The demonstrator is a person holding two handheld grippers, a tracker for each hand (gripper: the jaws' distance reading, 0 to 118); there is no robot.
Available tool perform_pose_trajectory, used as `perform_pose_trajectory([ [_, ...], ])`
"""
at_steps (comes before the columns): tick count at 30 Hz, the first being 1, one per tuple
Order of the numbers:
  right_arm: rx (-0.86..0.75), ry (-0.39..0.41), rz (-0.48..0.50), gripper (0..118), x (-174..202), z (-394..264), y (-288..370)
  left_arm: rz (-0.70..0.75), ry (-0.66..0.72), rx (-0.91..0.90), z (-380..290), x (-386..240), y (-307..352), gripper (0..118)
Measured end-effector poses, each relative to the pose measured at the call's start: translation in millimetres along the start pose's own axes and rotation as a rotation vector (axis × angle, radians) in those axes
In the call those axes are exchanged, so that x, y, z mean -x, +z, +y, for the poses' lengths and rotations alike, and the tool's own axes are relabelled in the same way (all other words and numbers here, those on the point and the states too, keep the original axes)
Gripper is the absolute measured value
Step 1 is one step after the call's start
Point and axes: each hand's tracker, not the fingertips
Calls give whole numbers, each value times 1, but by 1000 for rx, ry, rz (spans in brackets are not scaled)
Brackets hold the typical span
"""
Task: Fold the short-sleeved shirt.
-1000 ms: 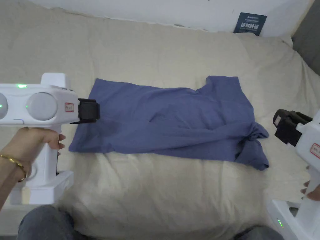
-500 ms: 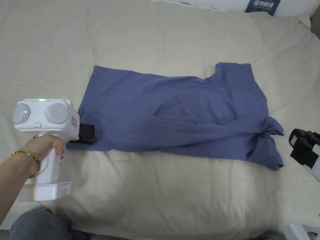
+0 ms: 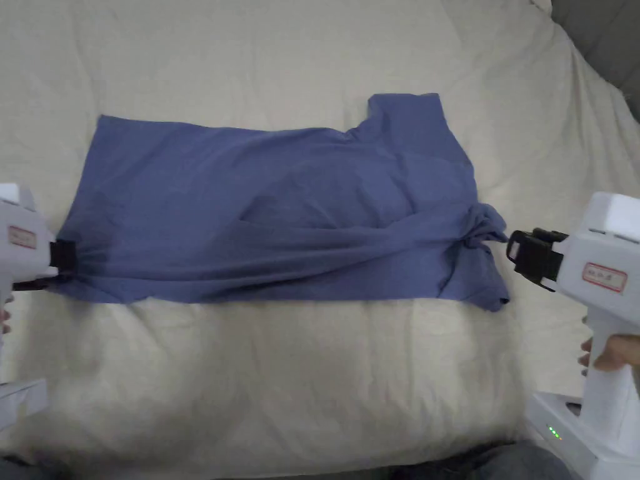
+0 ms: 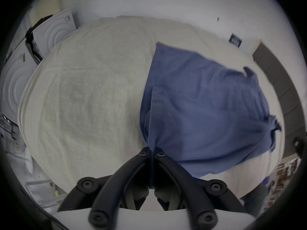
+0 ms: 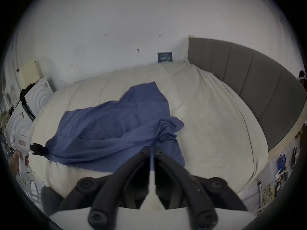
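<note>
The blue shirt (image 3: pixel 275 212) lies spread across the bed (image 3: pixel 312 375), its right sleeve bunched. The left gripper (image 4: pixel 152 150) has its fingers clamped on the near-left hem corner, probably to pull the fabric taut. The right gripper (image 3: pixel 514 248) waits just beside the bunched sleeve, apart from it. The right gripper view shows its fingers nearly together, holding nothing.
</note>
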Motion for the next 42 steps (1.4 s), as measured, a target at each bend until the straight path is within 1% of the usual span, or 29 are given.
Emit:
perform_pose_trajectory([
  [1,47,12,-3,22,-5,5,-9,-9,23,-12,2,2,7,4],
  [2,63,10,-6,45,-9,8,-18,-20,36,-28,4,3,13,4],
  [3,77,-1,-10,82,-14,9,-29,-26,40,-39,5,3,18,4],
  [4,121,-10,-15,106,-18,10,-41,-31,46,-47,9,6,20,4],
  [5,153,-17,-30,118,-21,10,-52,-31,51,-55,11,6,23,4],
  [6,159,-31,-39,118,-24,8,-64,-35,55,-65,12,5,26,4],
  [8,242,-32,-90,118,-28,1,-89,-43,57,-77,16,5,28,4],
  [11,370,-13,-148,118,-27,-13,-125,-42,68,-74,19,3,29,4],
  [12,406,-7,-151,110,-25,-18,-134,-42,67,-74,19,2,28,4],
  [13,426,-12,-147,91,-24,-21,-139,-37,65,-72,20,1,27,4],
  [14,419,-22,-137,65,-23,-24,-141,-29,64,-68,20,1,25,4],
  [15,421,-44,-111,33,-23,-26,-141,-23,66,-64,21,1,23,4],
  [16,396,-85,-82,21,-23,-26,-137,-19,66,-60,20,-1,22,4],
  [17,387,-104,-69,13,-22,-23,-133,-16,67,-56,20,-1,20,4],
  [18,396,-118,-51,12,-21,-20,-128,-12,74,-53,19,-1,19,4],
  [19,404,-104,-62,12,-23,-14,-121,-12,76,-49,20,-1,18,4],
  [21,393,-81,-31,12,-28,-5,-104,-22,90,-44,21,6,19,4],
  [23,358,-96,3,12,-37,6,-81,-60,127,-58,22,11,30,4],
  [25,331,-127,65,12,-46,13,-56,-69,131,-81,21,17,44,4],
  [27,318,-124,69,12,-51,14,-34,-58,123,-105,18,22,57,4],
  [30,302,-95,71,12,-60,2,-8,-96,136,-135,4,37,78,4],
  [33,331,-98,67,12,-65,-24,-1,-119,138,-123,-21,41,88,4],
  [36,390,-100,43,12,-65,-59,-8,-43,84,-55,-57,36,70,4],
  [37,400,-105,42,12,-64,-70,-11,-20,91,-24,-67,36,60,4],
  [38,404,-112,40,13,-63,-77,-13,3,108,-11,-76,35,53,9],
  [39,401,-109,39,13,-60,-83,-15,50,118,-11,-85,34,46,29],
  [40,397,-109,30,16,-58,-88,-15,83,103,-27,-93,29,44,54],
  [41,386,-101,11,26,-55,-90,-13,79,94,-42,-97,28,43,79],
  [42,366,-87,-18,56,-53,-89,-10,80,87,-54,-100,26,45,100],
])
